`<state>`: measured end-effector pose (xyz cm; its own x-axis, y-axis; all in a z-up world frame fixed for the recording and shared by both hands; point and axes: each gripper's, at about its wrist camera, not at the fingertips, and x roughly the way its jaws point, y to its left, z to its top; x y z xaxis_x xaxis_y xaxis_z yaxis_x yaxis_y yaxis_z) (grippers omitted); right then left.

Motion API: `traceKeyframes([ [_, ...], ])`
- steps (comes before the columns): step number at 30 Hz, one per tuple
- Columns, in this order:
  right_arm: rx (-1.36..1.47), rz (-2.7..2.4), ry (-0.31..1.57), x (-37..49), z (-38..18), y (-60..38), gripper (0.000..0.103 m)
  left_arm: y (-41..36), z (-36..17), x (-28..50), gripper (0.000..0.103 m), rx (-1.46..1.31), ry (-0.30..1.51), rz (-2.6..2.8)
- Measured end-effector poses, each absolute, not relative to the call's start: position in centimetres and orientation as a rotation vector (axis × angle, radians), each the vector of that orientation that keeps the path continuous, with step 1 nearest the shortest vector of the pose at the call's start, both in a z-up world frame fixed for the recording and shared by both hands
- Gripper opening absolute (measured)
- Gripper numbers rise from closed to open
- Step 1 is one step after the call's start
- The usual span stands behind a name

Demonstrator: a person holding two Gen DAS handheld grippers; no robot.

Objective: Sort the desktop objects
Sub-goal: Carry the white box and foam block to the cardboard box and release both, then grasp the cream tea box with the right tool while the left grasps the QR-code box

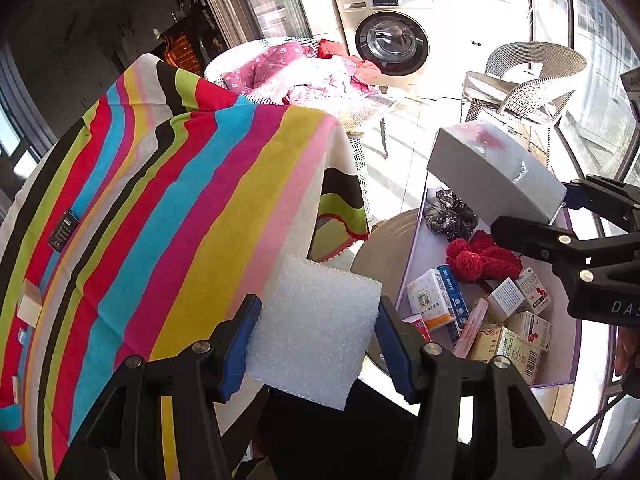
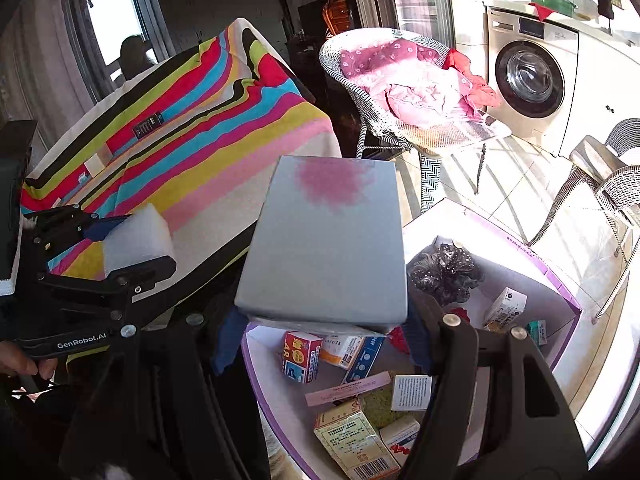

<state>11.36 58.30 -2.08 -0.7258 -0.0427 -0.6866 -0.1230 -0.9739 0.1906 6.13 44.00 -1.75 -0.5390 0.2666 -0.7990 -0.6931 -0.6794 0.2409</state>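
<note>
- The left tool point(image 1: 316, 332) squeezes a white foam block point(image 1: 316, 332) between its two blue pads point(image 1: 240, 344).
- The foam block is up in the air, beside the striped cloth point(image 1: 160, 200) on the bench and not touching it.
- The foam looks very light and squishy, so I think a soft squeeze on its flat sides is enough. A hard squeeze could dent it.
- The right tool point(image 2: 324, 328) grips a grey box point(image 2: 328, 240) by its near end, one finger on each side.
- The grey box has a pink blotch on top. It hangs over the open sorting box point(image 2: 560, 280) with the purple rim.
- The grey box looks stiff and smooth, and it may be heavier than the foam. Held only at one end, it could tip or slip.
- Small medicine boxes point(image 2: 352, 440), a red knitted thing point(image 1: 480, 256) and a dark hair tie point(image 2: 444, 272) already lie in the sorting box.
</note>
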Motion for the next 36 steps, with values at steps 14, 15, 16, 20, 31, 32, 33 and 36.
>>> traceKeyframes([
  [14,-1.183,2.642,0.321,13.1,-5.1,63.8,0.07,51.5,-4.2,8.9,0.058,-0.994,0.778,2.053],
  [15,-1.181,2.631,0.313,13.2,-5.2,64.0,0.07,51.8,-4.3,9.2,0.059,-0.985,0.775,2.047],
  [16,-1.18,2.617,0.3,13.2,-5.3,64.2,0.07,52.0,-4.3,9.4,0.059,-0.976,0.775,2.045],
  [20,-1.196,2.551,0.284,13.2,-5.6,64.8,0.071,52.0,-4.3,10.1,0.068,-0.978,0.729,1.996],
  [31,-1.201,2.6,0.213,11.5,-2.3,61.5,0.086,43.3,-1.5,8.6,0.086,-0.933,0.677,2.177],
  [32,-1.199,2.632,0.195,10.9,-1.7,60.4,0.086,41.2,-1.0,7.7,0.086,-0.958,0.618,2.212],
  [33,-1.2,2.665,0.178,10.3,-1.2,59.2,0.086,39.1,-0.6,6.9,0.086,-0.981,0.561,2.249],
  [36,-1.215,2.772,0.097,8.0,0.0,54.6,0.087,31.8,0.7,4.4,0.086,-1.019,0.434,2.423],
])
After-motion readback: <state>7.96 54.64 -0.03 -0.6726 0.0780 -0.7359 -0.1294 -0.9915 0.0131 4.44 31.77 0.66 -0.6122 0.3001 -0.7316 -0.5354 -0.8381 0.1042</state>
